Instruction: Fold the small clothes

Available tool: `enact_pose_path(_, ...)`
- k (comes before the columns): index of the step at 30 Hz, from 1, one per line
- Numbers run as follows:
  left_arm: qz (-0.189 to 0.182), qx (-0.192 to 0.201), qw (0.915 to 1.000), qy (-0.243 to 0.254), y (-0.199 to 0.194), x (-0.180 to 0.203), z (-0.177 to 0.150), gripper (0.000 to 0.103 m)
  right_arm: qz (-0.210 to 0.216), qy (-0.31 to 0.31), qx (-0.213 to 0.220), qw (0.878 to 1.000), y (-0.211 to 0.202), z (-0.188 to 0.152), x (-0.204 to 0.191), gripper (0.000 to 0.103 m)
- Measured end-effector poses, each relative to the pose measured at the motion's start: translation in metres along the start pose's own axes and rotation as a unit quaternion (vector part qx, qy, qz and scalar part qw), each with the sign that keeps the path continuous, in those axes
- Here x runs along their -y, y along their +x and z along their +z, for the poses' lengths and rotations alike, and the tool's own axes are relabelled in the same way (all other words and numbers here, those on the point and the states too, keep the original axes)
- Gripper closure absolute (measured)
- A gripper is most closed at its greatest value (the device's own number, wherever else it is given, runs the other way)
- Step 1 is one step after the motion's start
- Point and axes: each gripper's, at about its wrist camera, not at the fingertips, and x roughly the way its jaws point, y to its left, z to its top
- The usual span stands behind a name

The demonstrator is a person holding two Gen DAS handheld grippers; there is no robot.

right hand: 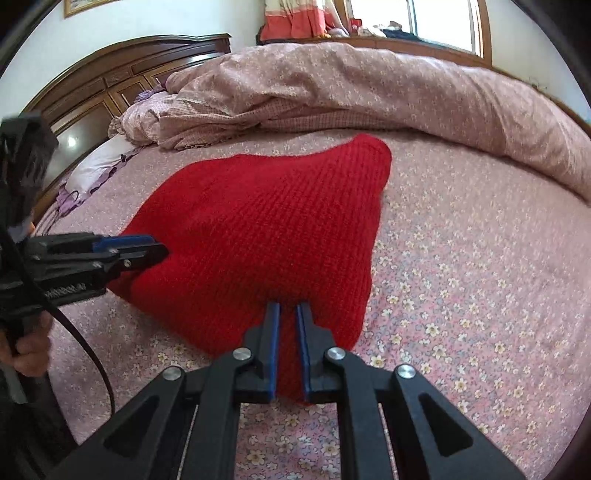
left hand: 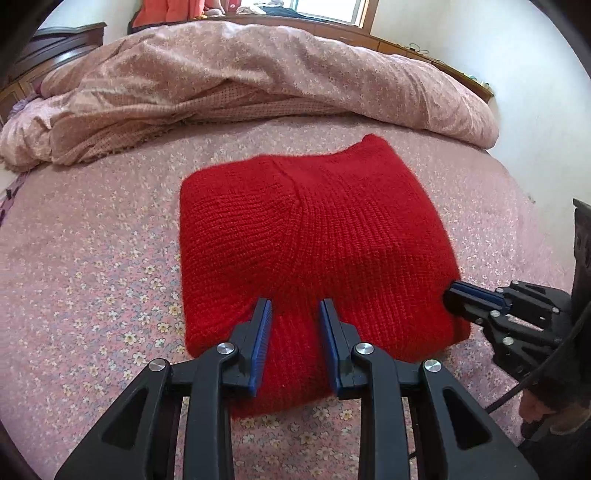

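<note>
A red knitted garment [left hand: 314, 236] lies folded into a thick block on the flowered bed sheet [left hand: 92, 266]; it also shows in the right wrist view [right hand: 258, 229]. My left gripper [left hand: 295, 306] pinches the near edge of the garment, with a bulge of red knit between its blue pads. My right gripper [right hand: 287, 308] pinches the near right corner, its pads close together on the knit. In the left wrist view the right gripper [left hand: 452, 293] shows at the garment's right edge. In the right wrist view the left gripper [right hand: 162, 251] shows at the garment's left edge.
A rumpled pink quilt [left hand: 258, 81] lies heaped across the far side of the bed. A dark wooden headboard [right hand: 110, 70] and a pillow [right hand: 99, 162] stand at the left. A window [right hand: 443, 22] is behind the bed.
</note>
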Motion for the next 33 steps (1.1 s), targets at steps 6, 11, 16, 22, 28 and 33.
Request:
enact_pose_path(6, -0.032, 0.028, 0.9982, -0.042, -0.023, -0.005, 0.018, 0.078, -0.018, -0.015, 0.006, 1.000, -0.002, 0.002, -0.005, 0.094)
enact_pose_path(11, -0.031, 0.015, 0.9973, -0.065, -0.012, -0.018, 0.021, 0.077, -0.009, -0.012, 0.009, 1.000, -0.003, 0.000, -0.002, 0.093)
enact_pose_path(16, -0.028, 0.021, 0.9978, -0.057, -0.013, -0.022, 0.021, 0.077, -0.009, -0.011, 0.007, 1.000, -0.003, 0.001, -0.001, 0.093)
enact_pose_path(22, -0.031, 0.054, 0.9969, -0.049, -0.034, -0.031, 0.023, 0.070, 0.026, 0.020, 0.019, 0.999, -0.020, 0.016, 0.007, 0.078)
enact_pose_path(28, -0.008, 0.033, 0.9979, -0.055, -0.018, -0.053, 0.019, 0.031, 0.088, 0.083, 0.063, 0.991, -0.031, 0.032, 0.040, 0.044)
enact_pose_path(33, -0.045, -0.009, 0.9939, -0.100, 0.012, -0.075, 0.010, 0.028, 0.104, 0.143, 0.042, 0.983, -0.011, 0.036, 0.073, 0.043)
